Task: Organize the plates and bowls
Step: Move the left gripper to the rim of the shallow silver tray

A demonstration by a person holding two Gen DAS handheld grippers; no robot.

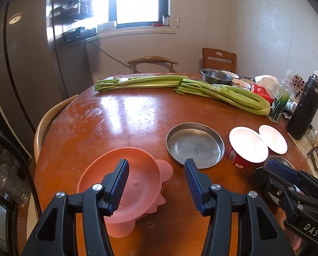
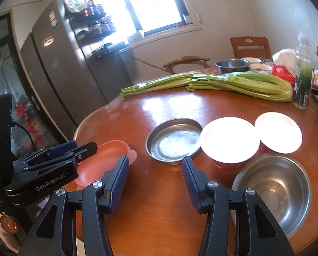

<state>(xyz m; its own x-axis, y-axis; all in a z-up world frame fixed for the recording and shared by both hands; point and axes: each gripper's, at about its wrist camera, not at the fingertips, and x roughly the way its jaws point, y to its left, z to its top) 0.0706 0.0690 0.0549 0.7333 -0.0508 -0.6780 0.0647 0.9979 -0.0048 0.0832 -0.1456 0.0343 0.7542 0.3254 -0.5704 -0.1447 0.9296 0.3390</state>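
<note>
A pink plastic plate (image 1: 135, 183) lies on the round wooden table (image 1: 127, 115), right under my left gripper (image 1: 156, 170), which is open and empty. Just beyond it sits a shallow steel plate (image 1: 195, 145), then two red paper bowls with white insides (image 1: 248, 145) (image 1: 273, 136). My right gripper (image 2: 155, 162) hovers open over bare table, with nothing between its fingers. Ahead of it are the steel plate (image 2: 174, 140) and a paper bowl (image 2: 229, 138). A steel bowl (image 2: 274, 189) sits at its right, the pink plate (image 2: 114, 149) at its left.
Two celery bundles (image 1: 180, 85) lie across the far side of the table. Behind them stand a steel pot (image 1: 215, 76), small dishes, a tissue pack, a green bottle (image 2: 302, 81) and a black flask (image 1: 306, 106). Chairs ring the table; a fridge (image 1: 26, 64) stands at left.
</note>
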